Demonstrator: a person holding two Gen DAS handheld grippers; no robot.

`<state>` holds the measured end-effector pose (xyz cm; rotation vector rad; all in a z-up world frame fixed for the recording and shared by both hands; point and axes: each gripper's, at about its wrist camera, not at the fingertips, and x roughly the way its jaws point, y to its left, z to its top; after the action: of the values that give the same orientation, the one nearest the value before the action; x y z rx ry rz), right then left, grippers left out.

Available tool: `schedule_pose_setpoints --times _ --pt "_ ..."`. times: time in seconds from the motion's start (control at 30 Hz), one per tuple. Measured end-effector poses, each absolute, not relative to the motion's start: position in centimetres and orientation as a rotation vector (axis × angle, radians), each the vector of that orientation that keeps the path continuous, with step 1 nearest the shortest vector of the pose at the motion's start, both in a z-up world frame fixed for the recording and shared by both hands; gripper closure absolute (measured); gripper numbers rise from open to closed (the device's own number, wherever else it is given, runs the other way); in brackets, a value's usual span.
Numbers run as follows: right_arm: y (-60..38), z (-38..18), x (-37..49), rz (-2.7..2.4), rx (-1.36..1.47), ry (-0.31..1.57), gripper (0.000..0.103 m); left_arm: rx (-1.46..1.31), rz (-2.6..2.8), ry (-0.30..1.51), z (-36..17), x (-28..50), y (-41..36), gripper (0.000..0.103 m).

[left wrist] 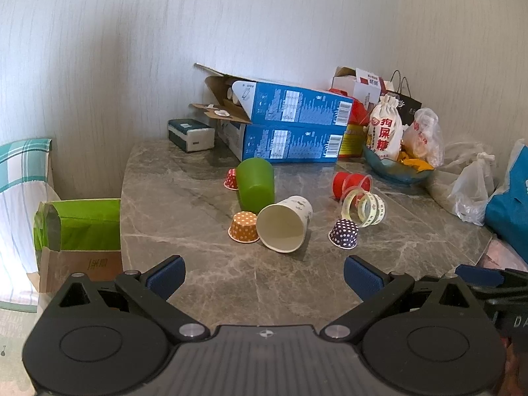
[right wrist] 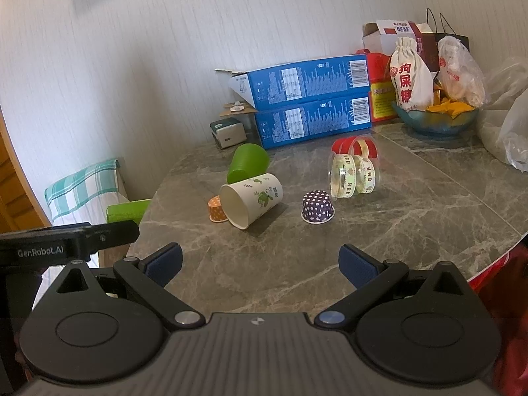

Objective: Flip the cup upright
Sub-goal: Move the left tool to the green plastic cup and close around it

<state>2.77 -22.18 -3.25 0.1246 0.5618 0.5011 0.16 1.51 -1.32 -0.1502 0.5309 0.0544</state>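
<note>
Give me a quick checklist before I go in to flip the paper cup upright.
1. Left gripper open: ok.
2. Right gripper open: ok.
3. Paper cup in view, on its side, mouth toward the grippers: ok.
4. Room beside the cup: not ok, the orange cupcake liner touches its rim.
5. Green cup behind the paper cup, close; whether they touch: cannot tell.
6. Bare table between the grippers and the cup: ok.
</note>
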Motion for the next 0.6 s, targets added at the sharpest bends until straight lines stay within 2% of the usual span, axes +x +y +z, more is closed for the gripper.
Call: schedule_pose_setpoints --times 0.2,0.5,0.6 --pt "-22.7 -4.8 3.2 0.508 0.163 0.584 0.001 -0.141 0.074 0.543 -0.6 3.3 2.0 0.000" --pt "-24.2 -8.0 2.4 0.489 0.323 0.649 0.001 -0.136 0.101 0.821 -0.6 19.9 3.2 0.000" --pt "-24.9 -8.4 2.1 0.530 0.389 0.679 0.001 -0.090 0.148 0.890 -1.9 24.9 2.8 0.008"
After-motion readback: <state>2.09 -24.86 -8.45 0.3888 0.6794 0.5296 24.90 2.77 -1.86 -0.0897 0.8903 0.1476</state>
